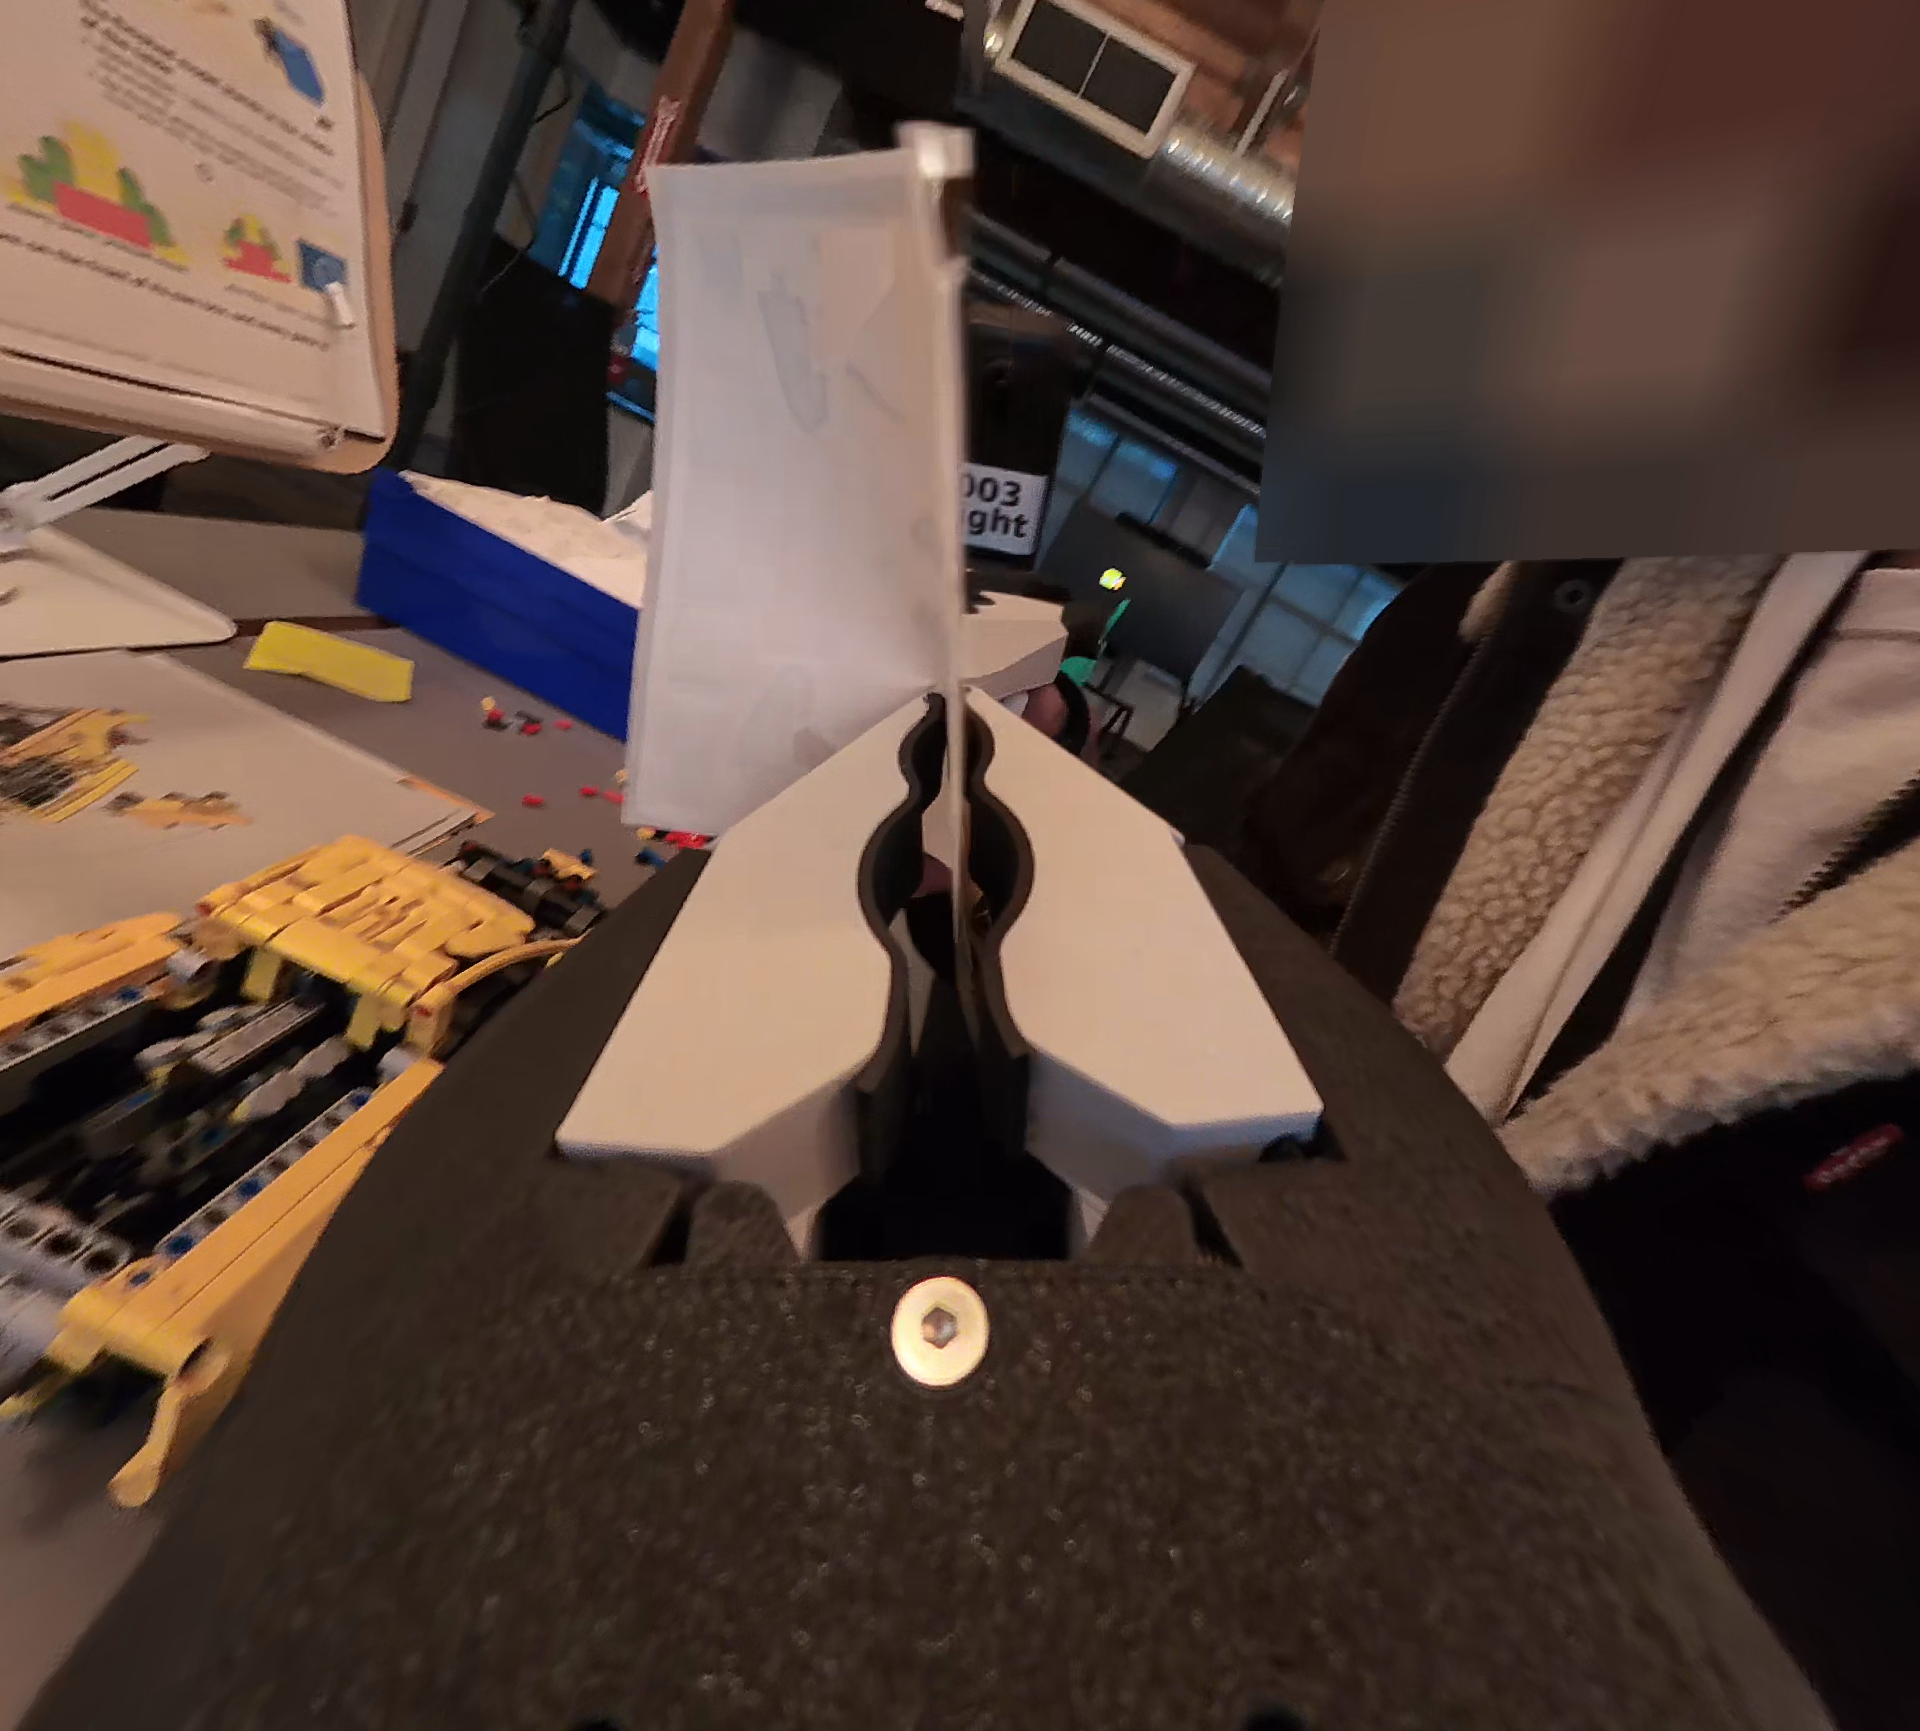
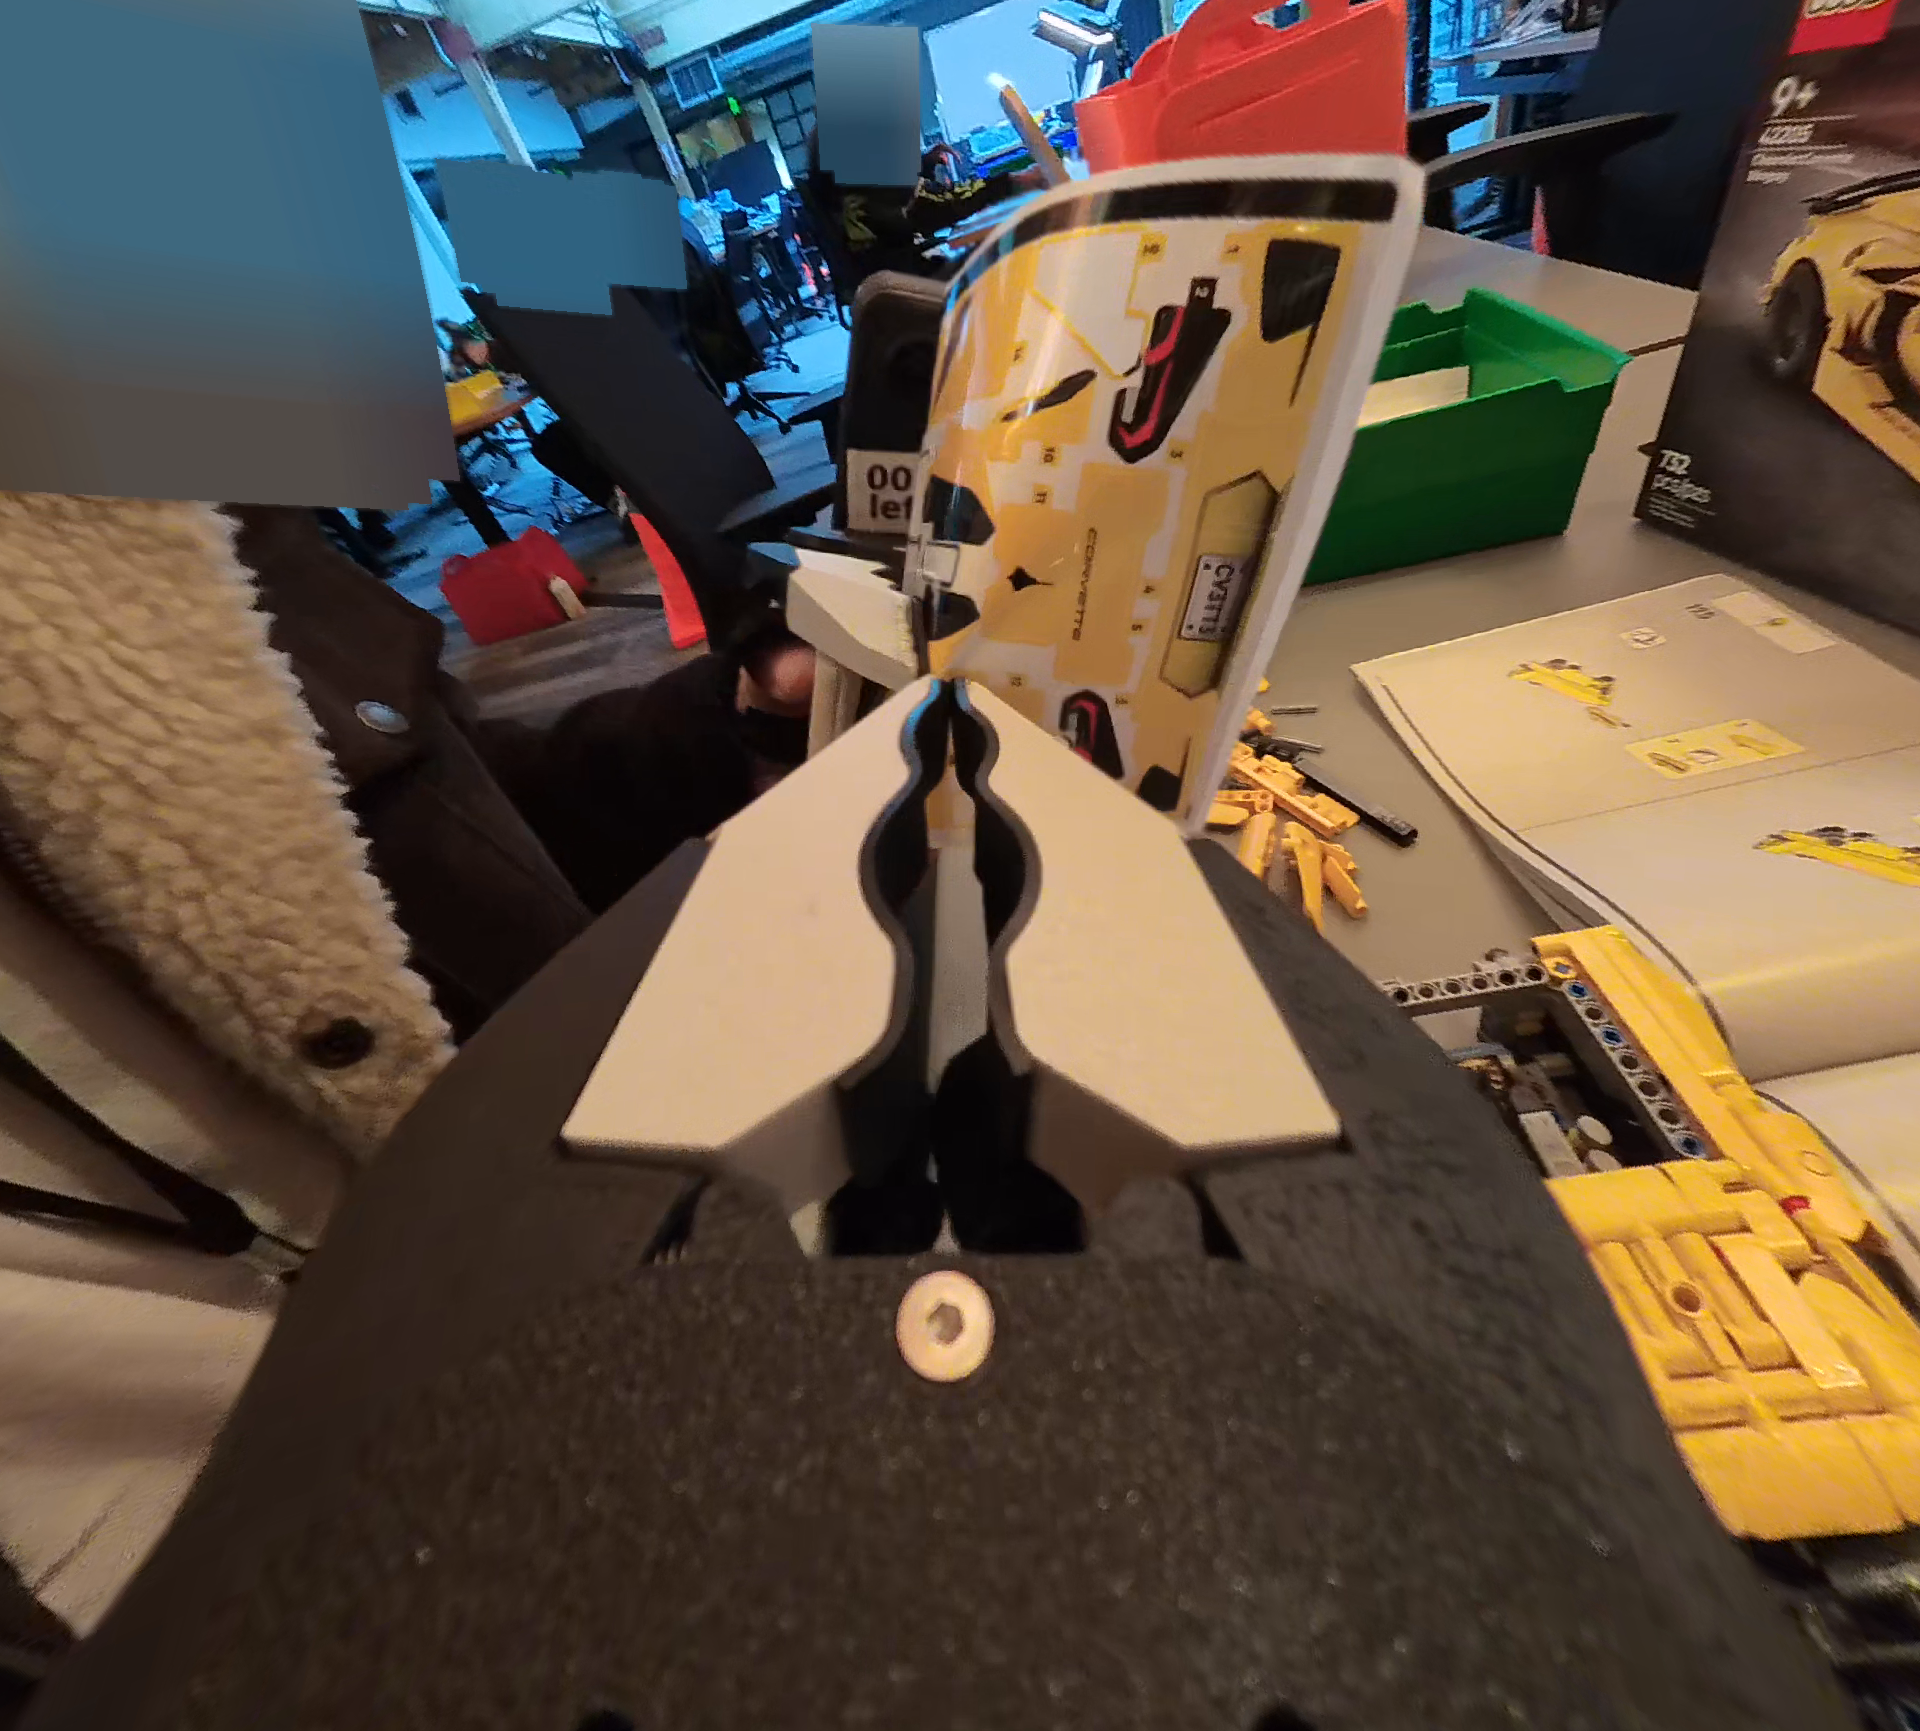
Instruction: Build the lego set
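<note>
- The left gripper (image 1: pixel 948 707) has its jaws pressed together on the lower edge of the sticker sheet (image 1: pixel 795 486); this view shows the white back of the sheet, which stands upright above the fingertips.
- The right gripper (image 2: pixel 945 694) is also closed on the same sticker sheet (image 2: pixel 1143 476), and here the yellow printed side is seen, curling up and to the right.
- Both grippers are raised above the table and point toward each other, tips close; the left gripper's tips (image 2: pixel 862 616) show just behind the sheet in the right wrist view.
- A person's fleece-lined jacket (image 2: pixel 187 746) is close on the inner side of both grippers.
- The yellow lego car (image 1: pixel 312 1006) lies on the grey table (image 1: pixel 457 746) below, beside the open instruction booklet (image 2: pixel 1662 746).
- Loose yellow pieces (image 2: pixel 1288 840) lie under the sheet; a green bin (image 2: pixel 1475 424) and the set's box (image 2: pixel 1829 258) stand farther back.
</note>
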{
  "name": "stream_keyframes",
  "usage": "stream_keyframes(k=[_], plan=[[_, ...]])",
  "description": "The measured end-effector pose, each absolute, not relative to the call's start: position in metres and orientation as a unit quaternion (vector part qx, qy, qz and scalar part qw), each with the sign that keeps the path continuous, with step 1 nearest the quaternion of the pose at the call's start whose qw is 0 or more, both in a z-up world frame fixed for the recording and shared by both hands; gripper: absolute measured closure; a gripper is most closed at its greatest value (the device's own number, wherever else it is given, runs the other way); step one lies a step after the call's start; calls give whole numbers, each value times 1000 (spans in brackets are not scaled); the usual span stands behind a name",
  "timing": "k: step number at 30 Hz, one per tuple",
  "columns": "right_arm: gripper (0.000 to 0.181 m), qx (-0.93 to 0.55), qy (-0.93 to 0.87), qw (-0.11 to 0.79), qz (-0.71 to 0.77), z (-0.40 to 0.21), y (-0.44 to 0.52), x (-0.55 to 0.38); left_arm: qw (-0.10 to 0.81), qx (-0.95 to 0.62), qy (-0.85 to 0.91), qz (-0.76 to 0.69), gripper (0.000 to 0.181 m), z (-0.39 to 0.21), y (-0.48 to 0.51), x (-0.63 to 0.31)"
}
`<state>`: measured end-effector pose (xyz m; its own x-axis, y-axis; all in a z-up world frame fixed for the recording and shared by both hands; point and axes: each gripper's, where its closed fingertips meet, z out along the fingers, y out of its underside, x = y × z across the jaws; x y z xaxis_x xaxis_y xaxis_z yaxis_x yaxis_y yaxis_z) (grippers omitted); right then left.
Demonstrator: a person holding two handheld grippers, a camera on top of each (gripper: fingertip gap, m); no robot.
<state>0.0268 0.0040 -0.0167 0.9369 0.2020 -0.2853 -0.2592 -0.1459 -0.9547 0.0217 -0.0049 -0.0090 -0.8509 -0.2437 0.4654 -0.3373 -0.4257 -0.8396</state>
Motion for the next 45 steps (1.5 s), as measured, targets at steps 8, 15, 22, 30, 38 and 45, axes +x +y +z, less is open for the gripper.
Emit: stream_keyframes(k=[8,15,22,30,38,45], plan=[[181,-740,14,653,163,-18,5,27,21,279,-535,798,181,-11,-2,22],[181,-729,32,660,179,-15,2,33,21,286,-518,806,181,-10,2,26],[181,-726,47,662,180,-15,0,40,17,305,-499,811,181,-12,9,31],[181,-730,54,664,153,-14,-4,50,18,319,-485,814,181,-15,17,34],[181,-728,44,671,134,-8,-6,53,-4,388,-449,805,181,-31,54,37],[181,-734,-51,677,17,-28,13,40,-119,559,-342,746,181,-63,177,-8]])
